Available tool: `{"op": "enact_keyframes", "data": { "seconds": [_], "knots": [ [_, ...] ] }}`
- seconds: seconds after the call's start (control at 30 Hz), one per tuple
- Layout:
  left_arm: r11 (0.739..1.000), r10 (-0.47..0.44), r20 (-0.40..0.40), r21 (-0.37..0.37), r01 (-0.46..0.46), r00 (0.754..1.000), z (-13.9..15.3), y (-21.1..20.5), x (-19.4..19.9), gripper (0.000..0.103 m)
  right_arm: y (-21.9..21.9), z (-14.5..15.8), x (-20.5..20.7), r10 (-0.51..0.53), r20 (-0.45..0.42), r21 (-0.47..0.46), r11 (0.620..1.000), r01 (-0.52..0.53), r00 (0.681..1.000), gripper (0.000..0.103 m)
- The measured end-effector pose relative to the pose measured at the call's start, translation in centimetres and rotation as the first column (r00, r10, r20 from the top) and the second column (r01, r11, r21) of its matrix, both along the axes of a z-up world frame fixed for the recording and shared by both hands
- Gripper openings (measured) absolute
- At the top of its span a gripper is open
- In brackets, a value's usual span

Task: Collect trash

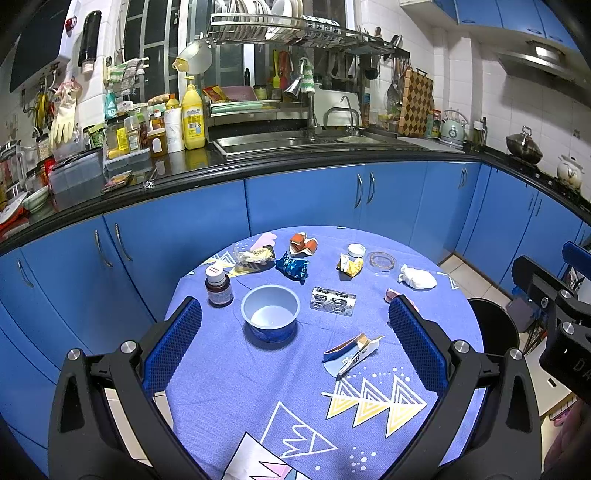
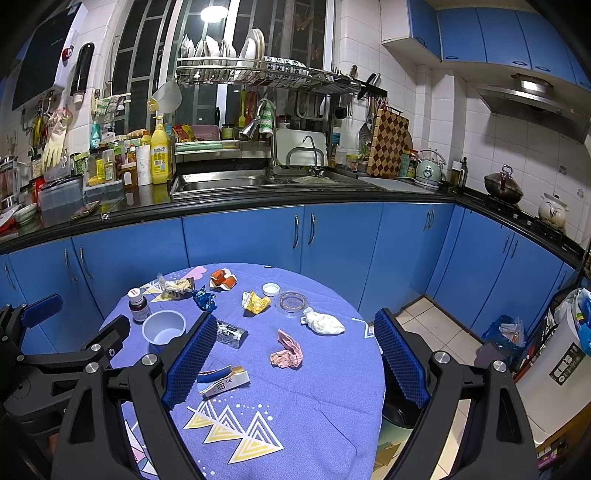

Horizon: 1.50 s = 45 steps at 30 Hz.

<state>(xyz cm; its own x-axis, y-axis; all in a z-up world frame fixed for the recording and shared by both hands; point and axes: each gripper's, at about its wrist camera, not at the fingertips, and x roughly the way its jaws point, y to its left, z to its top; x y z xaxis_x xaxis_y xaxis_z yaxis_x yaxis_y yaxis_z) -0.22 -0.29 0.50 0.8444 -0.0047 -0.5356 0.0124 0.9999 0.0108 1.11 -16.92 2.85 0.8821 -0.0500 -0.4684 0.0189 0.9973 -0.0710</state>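
Nothing collected yet, by look of it: trash lying scattered across tabletop — blue foil wrapper, torn carton, white wad.

Left gripper and right gripper both hovering, jaws apart, holding nothing.

Only right wrist view fully showing pink crumpled wrapper and floor bin.

My kitchen reads cool and bluish under indoor light; a ceiling lamp mirrors as a bright disc in the dark window, and the hood lamp glows white. Both fisheye views bend the cabinets and darken to black at the corners. The bowl casts a soft shadow on the tabletop. Focus is sharp, without motion blur
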Motion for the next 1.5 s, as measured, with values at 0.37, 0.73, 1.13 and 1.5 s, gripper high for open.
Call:
{"op": "enact_keyframes", "data": {
  "seconds": [0.37,0.73,1.13,1.5],
  "knots": [
    [1.0,0.002,0.003,-0.001,-0.002,1.0,0.18,0.15,-0.05,0.1,0.06,-0.13,-0.23,0.001,-0.001,-0.001,1.0,-0.001,1.0,0.085],
    [1.0,0.003,0.005,-0.002,-0.003,1.0,0.26,0.2,-0.18,0.1,-0.15,-0.15,-0.39,0.002,-0.001,-0.005,1.0,-0.002,1.0,0.085],
    [1.0,0.002,0.005,-0.003,-0.002,1.0,0.17,0.26,-0.2,0.1,-0.61,-0.14,-0.63,0.009,-0.003,-0.006,1.0,-0.009,1.0,0.085],
    [1.0,0.003,0.009,-0.003,-0.003,1.0,0.26,0.48,-0.23,0.1,-0.54,-0.16,-0.73,0.009,-0.002,-0.007,1.0,-0.009,1.0,0.085]
  ]
}}
